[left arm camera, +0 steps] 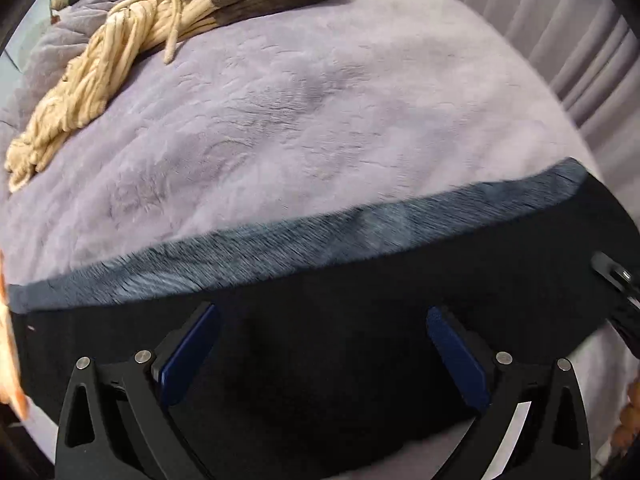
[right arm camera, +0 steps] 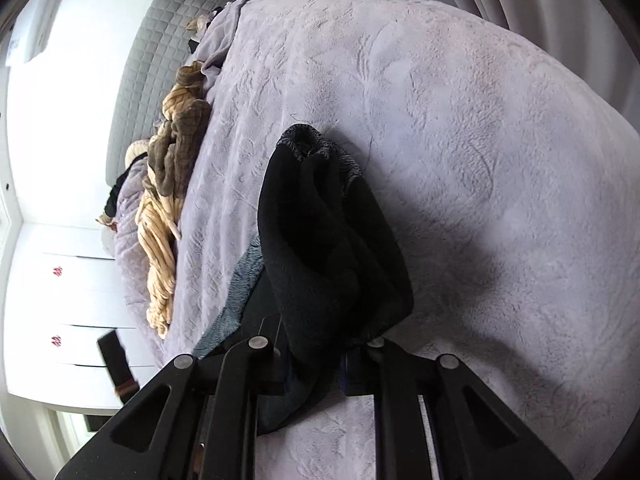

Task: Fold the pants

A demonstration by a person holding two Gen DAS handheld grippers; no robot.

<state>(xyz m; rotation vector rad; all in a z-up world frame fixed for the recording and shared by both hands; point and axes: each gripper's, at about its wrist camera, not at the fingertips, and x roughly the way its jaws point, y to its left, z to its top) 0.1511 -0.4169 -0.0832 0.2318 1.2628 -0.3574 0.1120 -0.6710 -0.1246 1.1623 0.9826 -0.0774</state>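
Black pants (left arm camera: 340,360) with a grey fleecy inner band (left arm camera: 320,248) stretch across the lilac bed cover in the left wrist view. My left gripper (left arm camera: 322,356) hangs over the black cloth, its blue pads (left arm camera: 192,356) wide apart and open, with nothing pinched between them. Part of my right gripper (left arm camera: 612,272) shows at the pants' right end. In the right wrist view my right gripper (right arm camera: 316,364) is shut on a bunched edge of the pants (right arm camera: 328,240), which rise out of the jaws in thick folds and hide the fingertips.
A lilac plush blanket (left arm camera: 300,120) covers the bed. A heap of beige striped and brown garments (left arm camera: 120,60) lies along its far side, also in the right wrist view (right arm camera: 164,240). A grey quilted headboard (right arm camera: 148,80), white drawers (right arm camera: 80,280) and a pale curtain (left arm camera: 560,40) surround it.
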